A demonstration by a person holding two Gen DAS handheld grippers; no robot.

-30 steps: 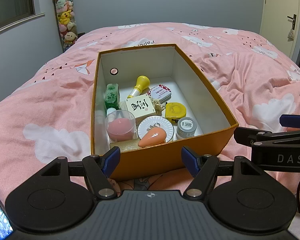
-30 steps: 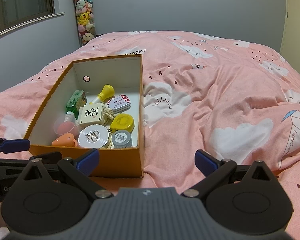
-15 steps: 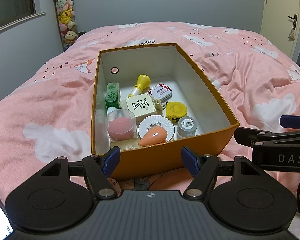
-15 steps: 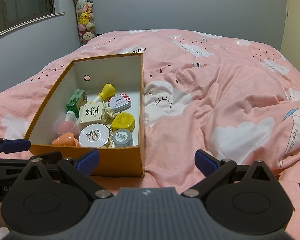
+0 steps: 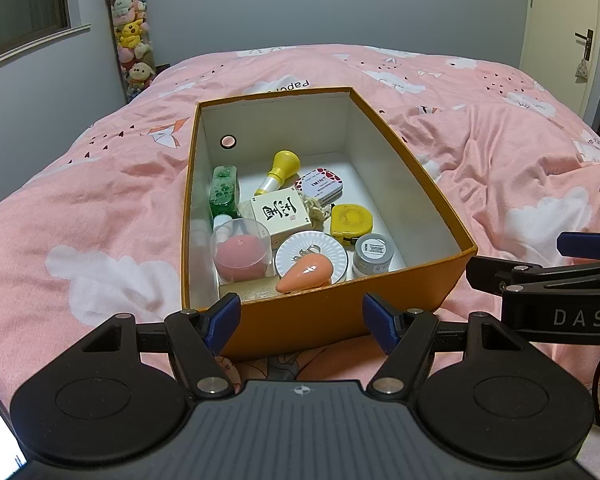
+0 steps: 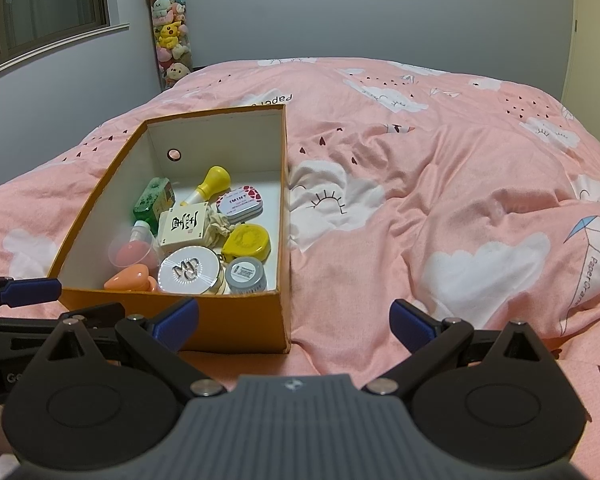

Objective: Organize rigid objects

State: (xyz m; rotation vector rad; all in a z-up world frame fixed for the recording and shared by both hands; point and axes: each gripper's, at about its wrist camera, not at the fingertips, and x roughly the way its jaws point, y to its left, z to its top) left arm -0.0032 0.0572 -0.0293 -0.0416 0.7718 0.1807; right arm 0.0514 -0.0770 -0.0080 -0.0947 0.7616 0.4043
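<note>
An orange box (image 5: 332, 316) sits on the pink bed (image 6: 440, 184), packed with small things: a yellow tape measure (image 5: 351, 221), a mint tin (image 6: 240, 203), a grey jar (image 5: 373, 253) and a green bottle (image 5: 223, 196) (all crowded toward its near end). The left tool (image 5: 302, 322) hovers just before the box's near wall, spread wide and empty. The right tool (image 6: 294, 326), released too, hangs beside the box's right corner.

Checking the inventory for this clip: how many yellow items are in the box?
2. A yellow bulb-topped bottle lies toward the back; a yellow tape measure sits by the right wall. Others may be hidden under the clutter.
</note>
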